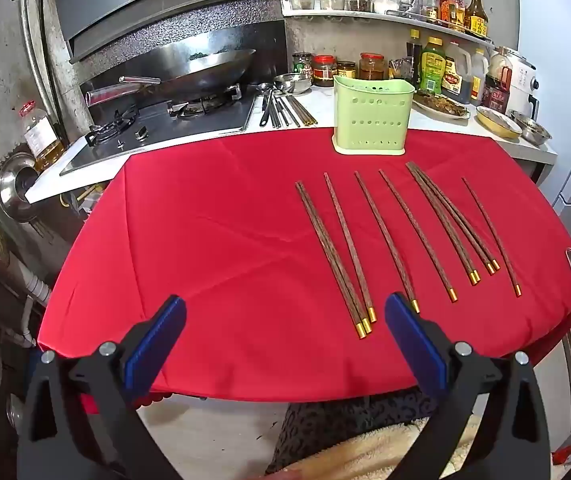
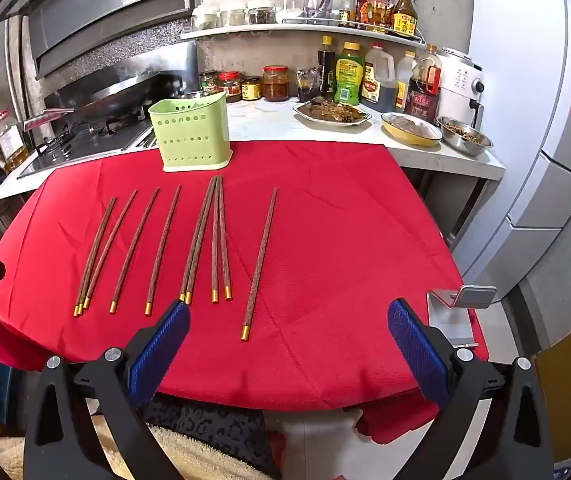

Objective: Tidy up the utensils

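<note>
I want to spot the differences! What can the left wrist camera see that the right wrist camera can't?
Only the left wrist view shows the spare utensils lying on the counter beside the stove, and the whole wok.

Only the right wrist view shows the metal stand in full at the table's right edge, and more of the fridge.

Both show the red tablecloth, the green utensil holder and the chopsticks laid out on the cloth. Each view shows its own jaws wide open and empty.

Red tablecloth (image 1: 213, 240); brown gold-tipped chopsticks (image 1: 417, 236); pale green perforated holder (image 1: 371, 120).
</note>
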The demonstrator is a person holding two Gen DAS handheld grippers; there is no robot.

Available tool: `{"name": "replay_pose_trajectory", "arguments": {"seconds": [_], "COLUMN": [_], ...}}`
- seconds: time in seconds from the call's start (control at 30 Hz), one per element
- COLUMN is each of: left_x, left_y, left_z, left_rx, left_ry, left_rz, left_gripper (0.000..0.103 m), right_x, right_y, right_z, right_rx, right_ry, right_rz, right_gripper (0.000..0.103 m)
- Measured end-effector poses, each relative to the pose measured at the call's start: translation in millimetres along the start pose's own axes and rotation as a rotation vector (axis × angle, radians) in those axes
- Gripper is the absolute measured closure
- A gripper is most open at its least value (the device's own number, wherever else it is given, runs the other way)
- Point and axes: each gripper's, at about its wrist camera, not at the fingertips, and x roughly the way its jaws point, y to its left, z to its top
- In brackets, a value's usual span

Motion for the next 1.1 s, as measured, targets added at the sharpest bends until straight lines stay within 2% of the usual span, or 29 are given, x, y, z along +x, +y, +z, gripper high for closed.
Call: {"name": "replay_pose_trajectory", "arguments": {"seconds": [1.1], "left_x": [-3.7], "left_y": [-1.8], "left_z": [7.7], "left_rx": [0.003], "left_ry": [-0.004], "left_rz": [0.005], "left_gripper": [0.006], "right_x": [1.9], "right_y": [-2.0], "right_z": [3.2], "right_rx": [0.011], "right_ry": [0.002], "right_rz": [0.008], "right_gripper": [0.006]}}
